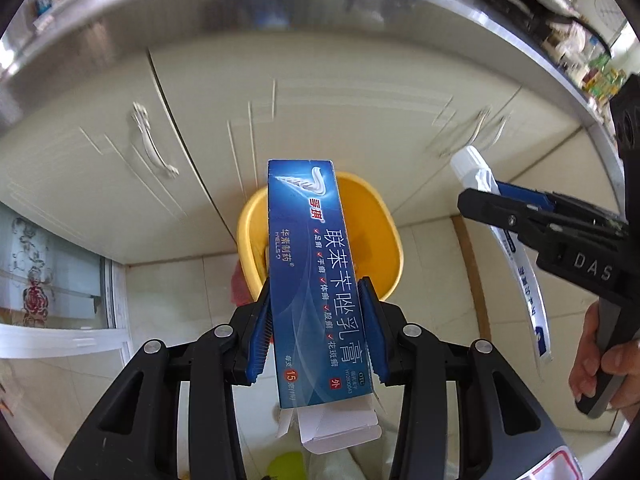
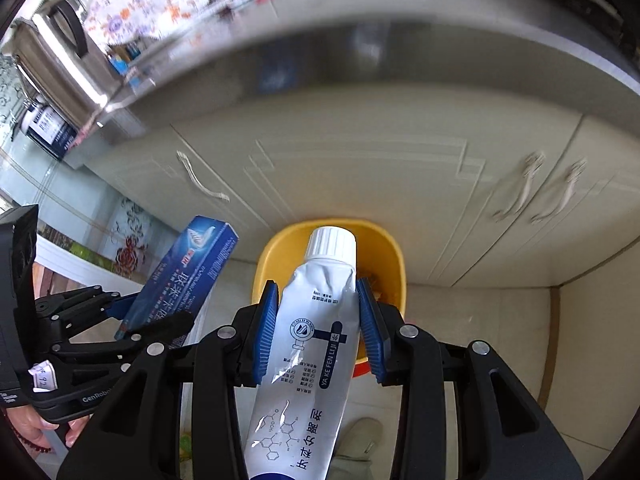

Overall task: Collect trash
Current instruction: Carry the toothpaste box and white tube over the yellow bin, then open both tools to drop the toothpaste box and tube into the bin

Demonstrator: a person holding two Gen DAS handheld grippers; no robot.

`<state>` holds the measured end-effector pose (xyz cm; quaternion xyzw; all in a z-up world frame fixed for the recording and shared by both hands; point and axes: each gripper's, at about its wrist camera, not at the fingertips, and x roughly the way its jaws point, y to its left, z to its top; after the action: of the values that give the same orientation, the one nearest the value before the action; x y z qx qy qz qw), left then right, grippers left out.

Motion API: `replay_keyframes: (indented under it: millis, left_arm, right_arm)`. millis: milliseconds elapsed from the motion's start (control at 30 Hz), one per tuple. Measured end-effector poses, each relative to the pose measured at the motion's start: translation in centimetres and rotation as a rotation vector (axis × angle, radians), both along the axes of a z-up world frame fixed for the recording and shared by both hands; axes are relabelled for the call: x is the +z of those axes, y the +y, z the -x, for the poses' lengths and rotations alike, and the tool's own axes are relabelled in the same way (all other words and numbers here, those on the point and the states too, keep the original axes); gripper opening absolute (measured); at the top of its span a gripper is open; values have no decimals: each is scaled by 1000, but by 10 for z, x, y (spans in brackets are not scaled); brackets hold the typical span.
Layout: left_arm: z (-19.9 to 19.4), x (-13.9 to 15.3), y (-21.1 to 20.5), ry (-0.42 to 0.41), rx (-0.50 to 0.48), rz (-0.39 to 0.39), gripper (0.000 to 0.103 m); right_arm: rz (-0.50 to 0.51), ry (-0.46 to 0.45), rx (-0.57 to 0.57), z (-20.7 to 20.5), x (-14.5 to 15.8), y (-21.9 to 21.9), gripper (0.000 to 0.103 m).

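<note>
Cream cabinet doors (image 1: 304,120) with pale curved handles fill the background under a steel-edged countertop (image 1: 280,8), above a floor of light tiles (image 1: 432,264). On that floor, close against the cabinet front, stands a yellow plastic bin (image 2: 394,264) with some scraps inside; something red shows beside its base.

Black linkages frame both wrist views. The left gripper (image 1: 318,336) is clenched on a blue medicine carton (image 1: 316,280), its blue ribbed pads (image 1: 260,336) pressing the long sides; the carton points forward and down so that its far end overlaps the bin's rim in the left view, and its near end flap hangs open, white. The right gripper (image 2: 320,332) is clamped on a crumpled white ointment tube (image 2: 316,340), pads against both flanks, with the ribbed white cap (image 2: 331,242) aimed at the bin's opening.

Each gripper shows in the other's view: the tube out at the right, the carton out at the left. A hand (image 1: 600,364) wraps the right gripper's grey handle, and fingers (image 2: 44,428) show at the left one's.
</note>
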<state>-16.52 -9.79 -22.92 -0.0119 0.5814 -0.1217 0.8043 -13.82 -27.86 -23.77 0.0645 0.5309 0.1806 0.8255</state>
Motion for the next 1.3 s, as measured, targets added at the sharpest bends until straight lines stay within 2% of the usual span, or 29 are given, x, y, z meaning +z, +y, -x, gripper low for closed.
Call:
replay_keyframes:
  millis: [267, 367, 500, 867, 1100, 1300]
  left_arm:
    - [-18, -61, 7, 113, -39, -2, 40]
    - [-25, -77, 5, 140, -46, -12, 40]
    - [-29, -87, 5, 154, -42, -6, 40]
    - [-33, -100, 4, 174, -46, 1, 40]
    - [-48, -124, 0, 222, -71, 2, 40]
    - [-57, -141, -5, 311, -137, -11, 41]
  right_arm:
    - [36, 140, 6, -25, -75, 10, 41]
    - [54, 165, 18, -33, -93, 19, 41]
    - [61, 174, 25, -42, -104, 30, 41]
    - [50, 168, 41, -43, -100, 28, 41]
    - [81, 210, 80, -61, -126, 48, 41]
    - [90, 285, 117, -74, -151, 57, 41]
